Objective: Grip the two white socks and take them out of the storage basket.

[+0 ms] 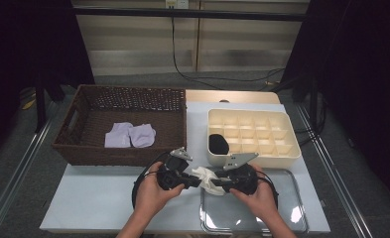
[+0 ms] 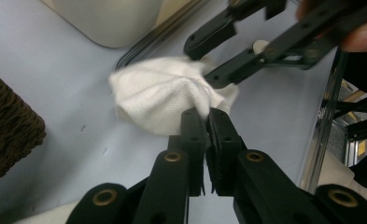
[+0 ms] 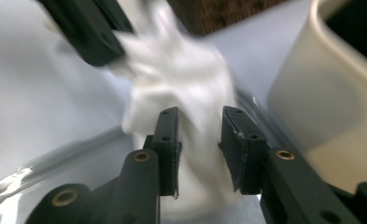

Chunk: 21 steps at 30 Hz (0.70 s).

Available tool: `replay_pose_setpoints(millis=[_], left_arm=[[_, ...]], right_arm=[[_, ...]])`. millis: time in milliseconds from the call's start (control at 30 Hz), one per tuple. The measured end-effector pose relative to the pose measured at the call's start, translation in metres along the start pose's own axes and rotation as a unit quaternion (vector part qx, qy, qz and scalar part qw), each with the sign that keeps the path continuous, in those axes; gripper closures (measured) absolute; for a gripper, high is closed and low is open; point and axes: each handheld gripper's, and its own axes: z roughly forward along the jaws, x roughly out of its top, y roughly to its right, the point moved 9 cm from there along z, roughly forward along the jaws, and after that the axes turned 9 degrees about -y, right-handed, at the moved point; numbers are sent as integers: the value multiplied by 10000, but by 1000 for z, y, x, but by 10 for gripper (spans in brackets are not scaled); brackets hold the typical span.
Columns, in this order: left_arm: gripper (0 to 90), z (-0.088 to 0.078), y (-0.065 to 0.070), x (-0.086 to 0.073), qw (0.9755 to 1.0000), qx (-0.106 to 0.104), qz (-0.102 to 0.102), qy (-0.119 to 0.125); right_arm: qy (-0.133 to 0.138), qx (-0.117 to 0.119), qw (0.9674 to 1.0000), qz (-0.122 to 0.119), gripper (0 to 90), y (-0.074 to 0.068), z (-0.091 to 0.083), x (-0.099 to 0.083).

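A crumpled white cloth point(image 1: 205, 177) hangs just above the table between my two grippers. My left gripper point(image 1: 195, 181) comes in from the left, its jaws pinched tight on one edge of the cloth point(image 2: 158, 93); in the left gripper view the left gripper point(image 2: 207, 114) shows almost no gap. My right gripper point(image 1: 217, 184) reaches in from the right. Its jaws stand a little apart with a thick bunch of the cloth point(image 3: 181, 70) filling the space between the pads at the right gripper point(image 3: 200, 119). A hand holds each gripper.
A brown wicker basket point(image 1: 83, 148) at the back left holds two pale lilac cloths point(image 1: 130, 135). A cream compartment box point(image 1: 254, 148) at the back right has a black rolled item point(image 1: 218, 144) in one cell. A clear tray point(image 1: 282, 218) lies at the front right, under my right hand.
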Motion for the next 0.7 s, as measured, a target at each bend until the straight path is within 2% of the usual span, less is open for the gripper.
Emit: replay_pose_setpoints(millis=[67, 133, 167, 200, 233, 367, 467, 500, 567, 633, 667, 700], left_arm=[[863, -2, 1, 1, 10000, -4, -14, 31], [864, -3, 1, 3, 9999, -16, -40, 119], [863, -5, 1, 3, 9999, -57, -14, 127], [864, -6, 1, 4, 9999, -12, -17, 154], [864, -6, 2, 5, 9997, -84, -19, 214], [864, -8, 3, 8, 9995, -69, 1, 301], [862, -8, 2, 10, 9992, -41, 11, 393], [858, -8, 1, 10, 9990, -2, 24, 436], [856, -4, -1, 11, 9988, 23, 18, 479], [840, -3, -2, 11, 9988, 65, 29, 484], [822, 1, -6, 12, 9983, 195, 39, 546], [820, 4, -7, 11, 9985, 212, 58, 504]], right_arm=[[-112, 14, 9999, 121, 694, 4, 7, -7], [-42, 266, 9995, 179, 699, 0, 12, -9], [-52, 258, 9995, 188, 699, 0, 13, -10], [-65, 268, 9994, 208, 700, -1, 13, -10], [-57, 329, 9993, 194, 703, -3, 13, -9], [-142, 588, 9981, 83, 713, -14, 14, -9], [-171, 797, 9967, -34, 734, -23, 14, -9], [-197, 854, 9962, 0, 755, -25, 14, -9], [-186, 1133, 9934, 21, 767, -30, 15, -8], [-208, 1161, 9930, -3, 768, -32, 15, -8], [-252, 1215, 9922, -72, 778, -34, 15, -9], [-250, 1334, 9907, -21, 780, -36, 14, -10]])
